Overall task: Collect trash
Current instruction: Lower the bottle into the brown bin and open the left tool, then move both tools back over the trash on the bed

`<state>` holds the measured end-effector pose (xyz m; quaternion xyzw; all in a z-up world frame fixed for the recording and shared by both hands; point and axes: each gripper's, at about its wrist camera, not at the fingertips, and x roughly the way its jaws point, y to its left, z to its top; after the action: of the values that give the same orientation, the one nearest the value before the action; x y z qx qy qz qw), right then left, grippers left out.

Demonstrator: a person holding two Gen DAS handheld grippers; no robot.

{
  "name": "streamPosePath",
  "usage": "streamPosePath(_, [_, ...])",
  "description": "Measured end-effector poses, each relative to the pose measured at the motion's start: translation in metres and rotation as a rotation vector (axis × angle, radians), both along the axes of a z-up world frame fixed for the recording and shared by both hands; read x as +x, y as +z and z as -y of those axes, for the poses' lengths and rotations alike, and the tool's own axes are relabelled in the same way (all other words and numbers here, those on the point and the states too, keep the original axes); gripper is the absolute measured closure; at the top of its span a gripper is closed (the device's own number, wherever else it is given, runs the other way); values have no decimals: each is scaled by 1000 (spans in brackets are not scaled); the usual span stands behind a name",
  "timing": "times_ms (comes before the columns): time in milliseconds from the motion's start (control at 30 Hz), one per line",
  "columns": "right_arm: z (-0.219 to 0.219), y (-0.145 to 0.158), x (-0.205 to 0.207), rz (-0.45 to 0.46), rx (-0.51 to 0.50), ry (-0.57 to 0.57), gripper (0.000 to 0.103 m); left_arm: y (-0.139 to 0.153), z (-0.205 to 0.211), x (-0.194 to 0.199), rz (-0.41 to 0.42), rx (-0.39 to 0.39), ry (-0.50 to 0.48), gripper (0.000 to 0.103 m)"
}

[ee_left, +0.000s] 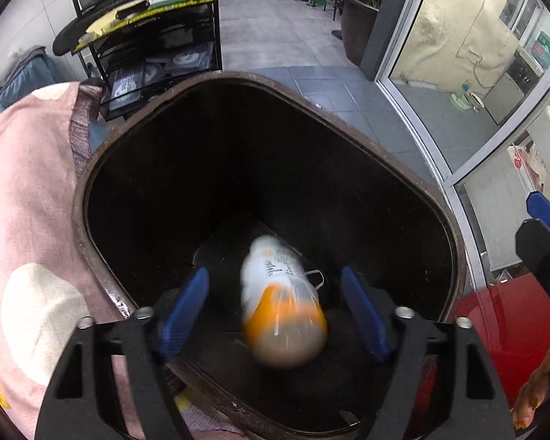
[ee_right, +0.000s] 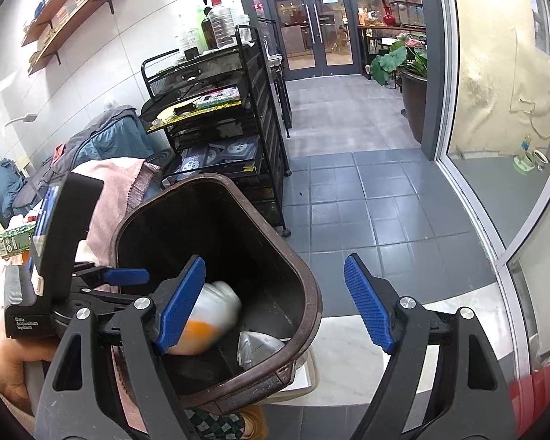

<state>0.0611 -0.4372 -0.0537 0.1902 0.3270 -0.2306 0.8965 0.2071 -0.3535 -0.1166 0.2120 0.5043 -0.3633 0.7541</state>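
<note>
A dark brown trash bin (ee_left: pixel 91 168) fills the left wrist view; it also shows in the right wrist view (ee_right: pixel 311 293). A white and orange bottle (ee_left: pixel 282 300) is motion-blurred inside the bin, free between the open fingers of my left gripper (ee_left: pixel 278 311). The bottle (ee_right: pixel 209 315) and a white face mask (ee_right: pixel 256 348) show inside the bin in the right wrist view. My right gripper (ee_right: pixel 278 304) is open and empty over the bin's right rim. The left gripper (ee_right: pixel 124 277) shows at the bin's left.
A pink cloth with white dots (ee_left: pixel 25 220) lies left of the bin. A black wire cart (ee_right: pixel 220 128) stands behind it. Grey tiled floor (ee_right: pixel 366 190) extends to glass doors (ee_right: pixel 311 22). A glass partition (ee_right: pixel 502 146) is on the right. A red surface (ee_left: pixel 502 330) is at right.
</note>
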Motion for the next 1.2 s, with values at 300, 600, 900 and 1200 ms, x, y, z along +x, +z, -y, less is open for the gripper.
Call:
streamPosePath(300, [-5,8,-1,25,-10,11,22,33,-32,-12,61,-143,40,18])
streamPosePath(600, [-24,15,14,55,-7,69,17,77,-96,-38,216,-276,102,10])
streamPosePath(900, [-67,20,46,66,8,213,16,103,-171,-55,340,-360,205,6])
streamPosePath(1200, [-129,17,83,53,20,402,14,99,-249,-58,426,-307,339,6])
